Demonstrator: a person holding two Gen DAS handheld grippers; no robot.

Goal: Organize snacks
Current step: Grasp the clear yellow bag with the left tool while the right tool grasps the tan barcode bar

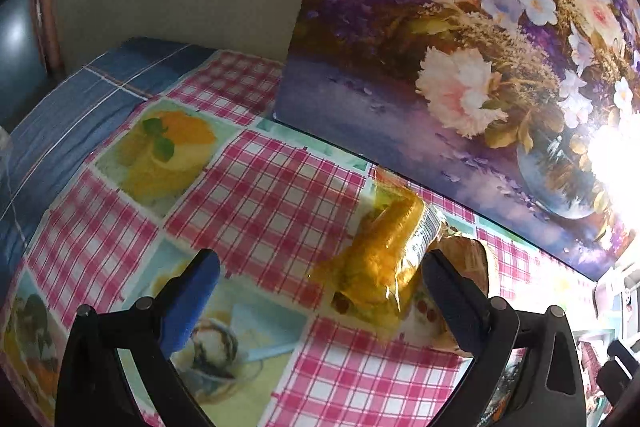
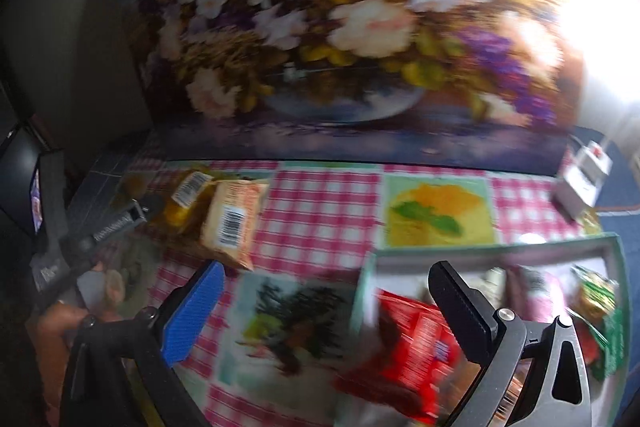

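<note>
Left wrist: my left gripper (image 1: 320, 291) spread wide, empty. Yellow-orange crinkly plastic snack packet (image 1: 384, 251) lies on checked tablecloth (image 1: 272, 195), ahead, toward right finger, long axis running away up-right. Tan packet (image 1: 472, 259) mostly hidden behind that finger.

Right wrist, blurred: my right gripper (image 2: 328, 299) wide, empty. Tan barcoded packet (image 2: 234, 223) fully visible far left; left hand nearer. Red foil packet (image 2: 412, 339) in shallow pale-rimmed tray (image 2: 480, 247), unseen from left.
</note>
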